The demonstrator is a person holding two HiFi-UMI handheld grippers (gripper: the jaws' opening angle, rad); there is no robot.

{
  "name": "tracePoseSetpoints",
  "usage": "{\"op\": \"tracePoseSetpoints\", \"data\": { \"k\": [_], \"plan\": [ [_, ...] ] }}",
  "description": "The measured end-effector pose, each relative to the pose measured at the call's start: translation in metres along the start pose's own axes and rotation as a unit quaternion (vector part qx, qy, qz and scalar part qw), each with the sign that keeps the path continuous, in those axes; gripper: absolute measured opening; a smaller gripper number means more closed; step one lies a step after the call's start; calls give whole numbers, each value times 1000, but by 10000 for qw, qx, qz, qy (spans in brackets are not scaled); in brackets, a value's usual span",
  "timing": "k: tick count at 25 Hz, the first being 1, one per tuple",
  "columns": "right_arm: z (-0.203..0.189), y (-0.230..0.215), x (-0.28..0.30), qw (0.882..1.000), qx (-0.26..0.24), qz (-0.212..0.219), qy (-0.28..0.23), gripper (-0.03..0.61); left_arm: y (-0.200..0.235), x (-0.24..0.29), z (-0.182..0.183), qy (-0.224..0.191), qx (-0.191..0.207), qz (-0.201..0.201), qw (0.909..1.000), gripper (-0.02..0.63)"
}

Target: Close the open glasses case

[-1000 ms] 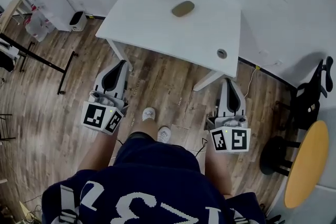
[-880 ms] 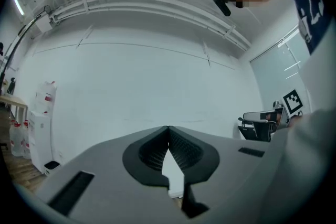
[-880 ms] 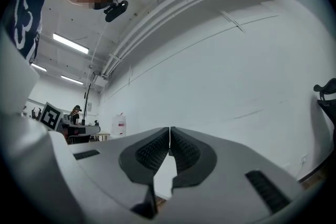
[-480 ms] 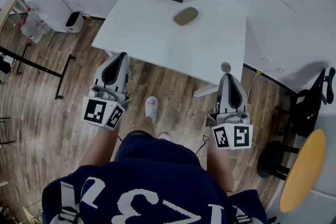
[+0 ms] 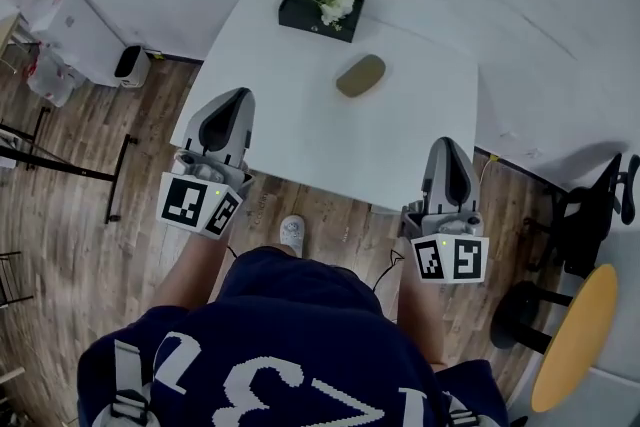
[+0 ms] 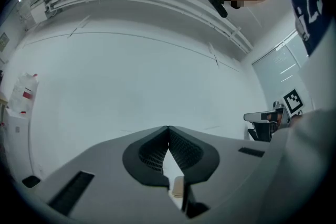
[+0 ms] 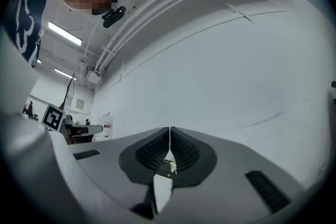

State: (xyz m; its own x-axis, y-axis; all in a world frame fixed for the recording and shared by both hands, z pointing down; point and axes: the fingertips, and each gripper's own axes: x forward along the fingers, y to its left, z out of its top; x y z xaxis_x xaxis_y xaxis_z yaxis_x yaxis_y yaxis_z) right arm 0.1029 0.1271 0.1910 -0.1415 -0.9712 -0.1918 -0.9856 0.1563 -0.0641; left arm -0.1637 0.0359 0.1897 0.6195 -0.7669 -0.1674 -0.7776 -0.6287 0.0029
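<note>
Left tongs [image 6: 168, 129] and right tongs [image 7: 169, 129] shut, empty; smooth oval case [image 5: 360, 75] on white table [image 5: 300, 115].

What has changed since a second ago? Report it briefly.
Both hands advanced: the left gripper and right gripper, short of the white table before, now reach its near edge. Nothing was gripped; both jaws stay shut and empty. The glasses case and flower box sit untouched.

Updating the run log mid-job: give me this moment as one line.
left tool shut, empty | right tool shut, empty | glasses case on white table, untouched, ahead of both tools
</note>
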Motion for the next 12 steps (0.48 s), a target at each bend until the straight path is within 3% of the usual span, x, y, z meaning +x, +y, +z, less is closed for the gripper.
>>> {"op": "tracePoseSetpoints", "data": {
  "k": [8, 12],
  "plan": [
    [-16, -35, 49, 9996, 97, -236, 140, 26, 27, 60, -23, 187, -125, -93, 9997, 12],
    [-23, -48, 76, 9997, 179, 14, 134, 26, 36, 78, -29, -103, -623, 49, 9980, 12]
  ]
}}
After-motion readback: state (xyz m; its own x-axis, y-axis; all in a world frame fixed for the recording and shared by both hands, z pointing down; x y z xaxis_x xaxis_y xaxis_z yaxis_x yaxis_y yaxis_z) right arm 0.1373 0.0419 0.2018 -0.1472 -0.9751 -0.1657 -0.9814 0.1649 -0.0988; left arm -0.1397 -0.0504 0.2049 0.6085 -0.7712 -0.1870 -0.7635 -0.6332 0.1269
